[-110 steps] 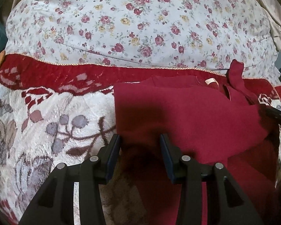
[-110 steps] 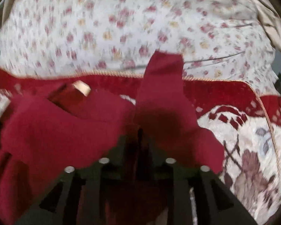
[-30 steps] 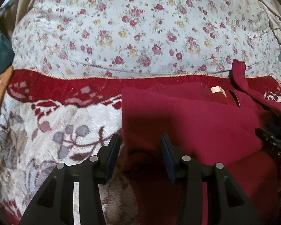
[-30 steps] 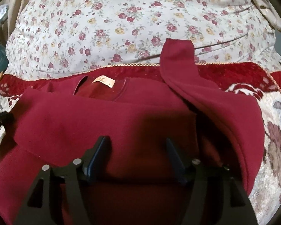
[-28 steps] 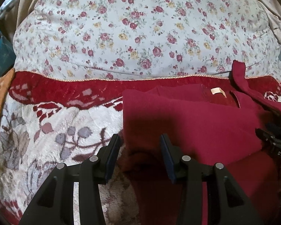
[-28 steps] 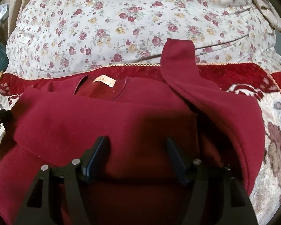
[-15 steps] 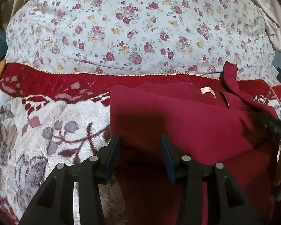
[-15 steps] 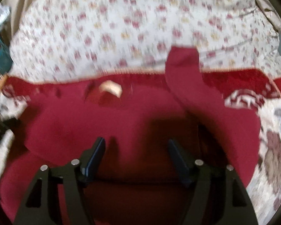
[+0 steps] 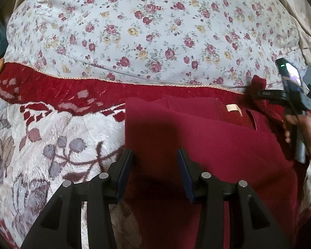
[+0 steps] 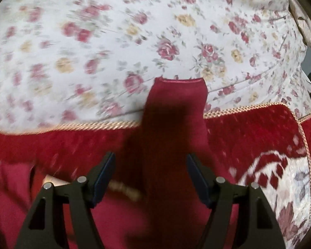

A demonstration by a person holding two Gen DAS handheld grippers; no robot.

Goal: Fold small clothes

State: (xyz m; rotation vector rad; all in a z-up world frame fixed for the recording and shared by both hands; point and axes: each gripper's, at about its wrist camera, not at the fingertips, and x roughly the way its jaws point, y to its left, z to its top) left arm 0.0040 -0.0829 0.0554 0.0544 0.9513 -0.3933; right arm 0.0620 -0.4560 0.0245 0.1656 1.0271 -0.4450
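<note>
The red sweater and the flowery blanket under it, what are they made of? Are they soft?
The red sweater looks like a thick, matte knit or fleece, probably soft: no shine, and it folds in rounded edges. The flowery blanket looks plush, like velvety synthetic pile: it glints slightly and has a corded gold trim. The rose-print sheet behind looks like thin, smooth cotton, though that's a guess.

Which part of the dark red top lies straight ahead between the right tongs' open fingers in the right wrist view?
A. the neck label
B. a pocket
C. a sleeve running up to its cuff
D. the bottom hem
C: in the right wrist view the sleeve stretches away from the right tongs, and its cuff end rests on the floral quilt.
</note>
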